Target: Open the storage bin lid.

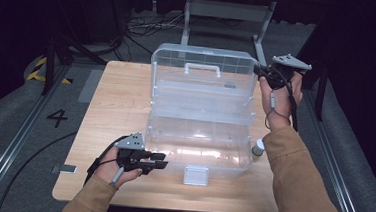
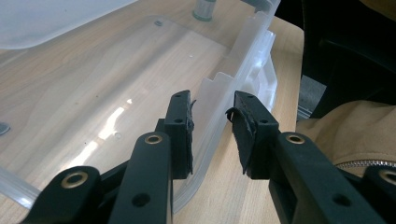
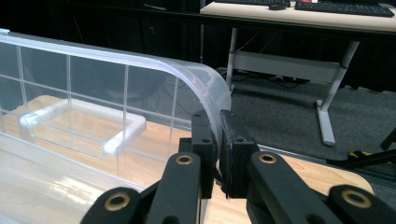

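A clear plastic box stands open on the wooden table, its lid raised upright at the back with a white handle on it. My right gripper is shut on the lid's upper right edge; in the right gripper view the pads pinch the curved rim of the lid beside the handle. My left gripper lies at the box's front left corner. Its jaws straddle the box's front wall, one inside and one outside, with a gap still showing.
A small capped bottle stands on the table just right of the box, and it is seen through the box at the top of the left gripper view. A white latch hangs at the box's front. Cables and a desk frame lie beyond the table.
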Motion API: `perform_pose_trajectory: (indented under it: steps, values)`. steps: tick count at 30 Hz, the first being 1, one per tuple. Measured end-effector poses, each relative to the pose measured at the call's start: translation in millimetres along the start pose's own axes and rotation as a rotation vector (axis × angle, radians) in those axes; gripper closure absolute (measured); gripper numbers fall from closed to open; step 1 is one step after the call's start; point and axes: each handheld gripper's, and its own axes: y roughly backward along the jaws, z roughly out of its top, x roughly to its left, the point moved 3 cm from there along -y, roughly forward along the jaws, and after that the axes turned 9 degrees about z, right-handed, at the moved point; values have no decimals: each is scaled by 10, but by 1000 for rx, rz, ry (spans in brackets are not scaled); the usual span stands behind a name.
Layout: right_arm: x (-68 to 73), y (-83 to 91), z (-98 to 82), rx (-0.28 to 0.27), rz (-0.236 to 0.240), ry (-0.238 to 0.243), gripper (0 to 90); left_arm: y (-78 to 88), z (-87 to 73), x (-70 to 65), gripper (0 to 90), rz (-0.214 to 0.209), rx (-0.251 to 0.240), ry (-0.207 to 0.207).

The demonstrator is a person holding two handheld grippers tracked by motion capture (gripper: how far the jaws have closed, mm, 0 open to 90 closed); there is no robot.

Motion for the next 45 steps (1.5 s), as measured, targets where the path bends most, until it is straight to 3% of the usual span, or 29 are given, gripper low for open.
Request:
perform_pose_trajectory:
  steps: [26,45]
  values:
    - [-174,-266,-92,-43,42,-34,862,-4,-6,-4,682,9,-17,22]
    - [-272,-420,-142,-30,66,-50,855,-2,-6,-4,680,10,-16,31]
